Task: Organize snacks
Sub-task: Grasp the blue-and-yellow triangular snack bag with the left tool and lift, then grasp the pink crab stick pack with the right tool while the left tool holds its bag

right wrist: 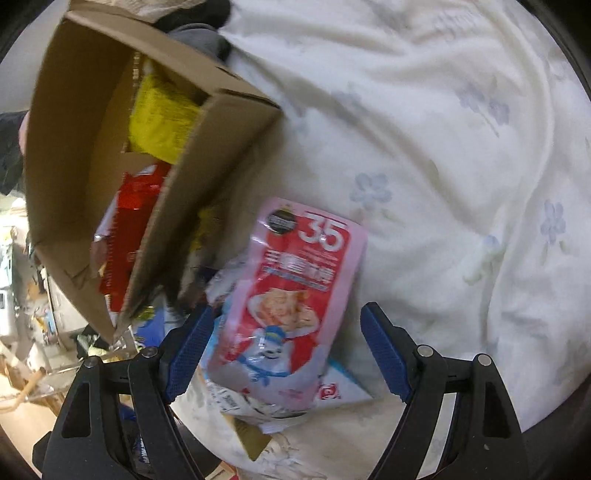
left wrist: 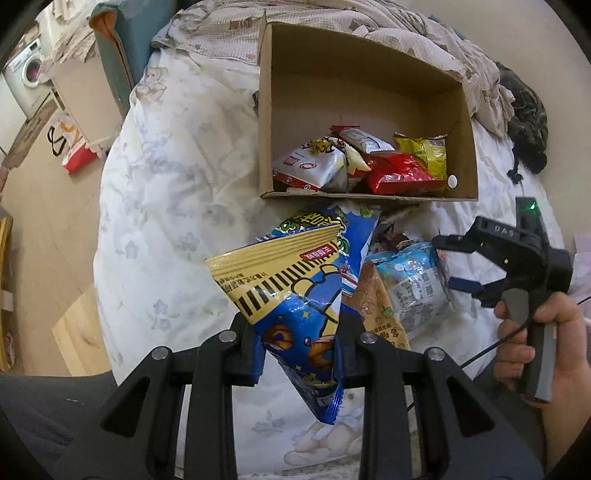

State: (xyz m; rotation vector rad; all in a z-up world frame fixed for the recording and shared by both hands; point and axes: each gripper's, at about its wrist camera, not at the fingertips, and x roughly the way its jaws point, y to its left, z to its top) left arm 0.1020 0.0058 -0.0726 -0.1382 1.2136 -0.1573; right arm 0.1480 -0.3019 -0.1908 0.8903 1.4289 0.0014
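My left gripper (left wrist: 301, 332) is shut on a blue-and-yellow snack bag (left wrist: 280, 277), which hangs above the bed in front of an open cardboard box (left wrist: 266, 110). Inside the box lie several packets, among them a red bag (left wrist: 399, 173) and a white one (left wrist: 314, 166). A pile of loose packets (left wrist: 417, 284) lies on the quilt just before the box. My right gripper (left wrist: 448, 264), held in a person's hand (left wrist: 557, 332), hovers over that pile. In the right wrist view, my right gripper (right wrist: 288, 314) stands open astride a pink pouch (right wrist: 295, 295) marked 35, pads apart from it, beside the box (right wrist: 81, 147).
A white flowered quilt (left wrist: 177, 184) covers the bed, whose left edge drops to a wooden floor (left wrist: 48, 221). A checked blanket (left wrist: 369, 22) and dark clothing (left wrist: 528, 114) lie behind the box. A washing machine (left wrist: 26, 74) stands far left.
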